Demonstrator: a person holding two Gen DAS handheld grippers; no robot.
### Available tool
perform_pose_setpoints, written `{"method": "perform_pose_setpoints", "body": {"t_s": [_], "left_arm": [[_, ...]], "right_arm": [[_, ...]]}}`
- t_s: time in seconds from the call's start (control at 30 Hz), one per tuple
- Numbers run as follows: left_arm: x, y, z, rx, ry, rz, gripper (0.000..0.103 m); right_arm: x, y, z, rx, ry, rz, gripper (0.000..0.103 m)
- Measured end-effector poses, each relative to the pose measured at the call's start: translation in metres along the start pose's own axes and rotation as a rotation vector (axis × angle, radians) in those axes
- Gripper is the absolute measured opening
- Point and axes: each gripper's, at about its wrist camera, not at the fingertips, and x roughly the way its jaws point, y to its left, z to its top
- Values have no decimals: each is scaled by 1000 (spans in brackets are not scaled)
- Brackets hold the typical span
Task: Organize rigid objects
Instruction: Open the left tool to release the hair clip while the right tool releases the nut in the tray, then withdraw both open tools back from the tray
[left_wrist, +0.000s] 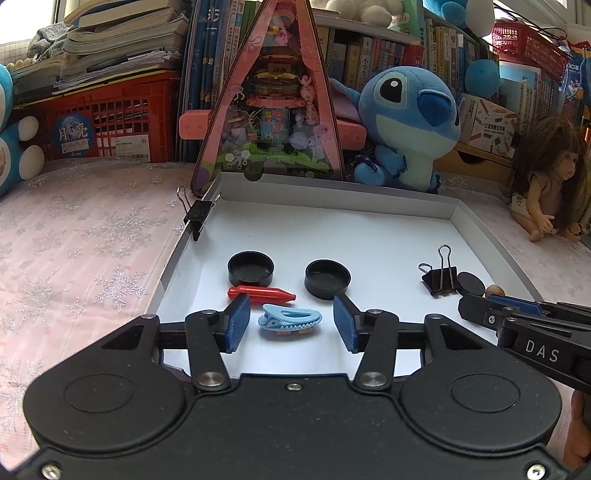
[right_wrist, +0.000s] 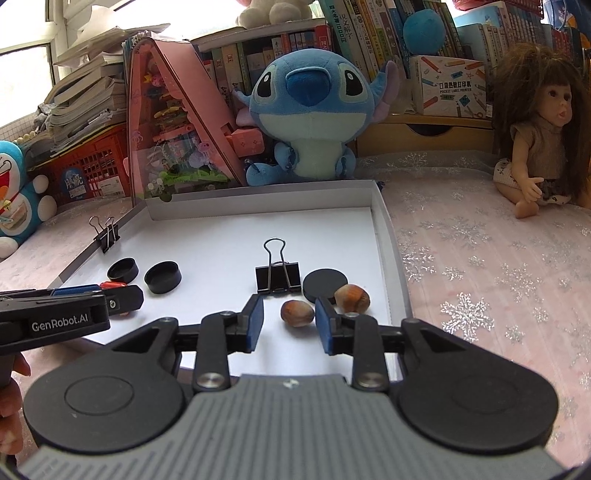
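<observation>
A white tray (left_wrist: 332, 192) lies on the pink snowflake cloth. My left gripper (left_wrist: 290, 302) stands open over the tray's near left part, and a light blue hair clip (left_wrist: 290, 320) lies between its pads, untouched. A red bullet-shaped piece (left_wrist: 260, 294) and two black caps (left_wrist: 251, 267) (left_wrist: 327, 278) lie just beyond it. My right gripper (right_wrist: 288, 302) is open at the near right, with a hazelnut (right_wrist: 297, 313) lying between its pads, close to the right one. A second hazelnut (right_wrist: 352, 298), a black disc (right_wrist: 325, 284) and a black binder clip (right_wrist: 277, 277) lie just past it.
Another binder clip (left_wrist: 197, 216) is clamped on the tray's left rim. Behind the tray stand a pink triangular toy box (left_wrist: 269, 110) and a blue plush (left_wrist: 406, 122). A doll (right_wrist: 532, 140) sits at the right, a red crate (left_wrist: 99, 122) with stacked books at the left.
</observation>
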Motion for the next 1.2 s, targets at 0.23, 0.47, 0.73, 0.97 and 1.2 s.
{"method": "perform_pose_setpoints", "body": {"t_s": [0.23,0.47,0.73,0.97,1.2], "left_arm": [[-16,-1,-2,-4,-22,-27,70],[-38,-8,-5,25,-58,-51,75],[-70,-15,-17,39,-80,-118,77],[-94,-15,-38,54,-61,-178,78],[-118,-16,-64,98,-43,-219,78]], "right_arm": [[-14,2,1,-16,-10,14,65],[-36,3,1,-51,-39,14,74],[-66,4,-9,-120,-68,20,82],[-92,-1,-25,-172,-83,29,84],[-112,-8,-44,-192,-94,52,84]]}}
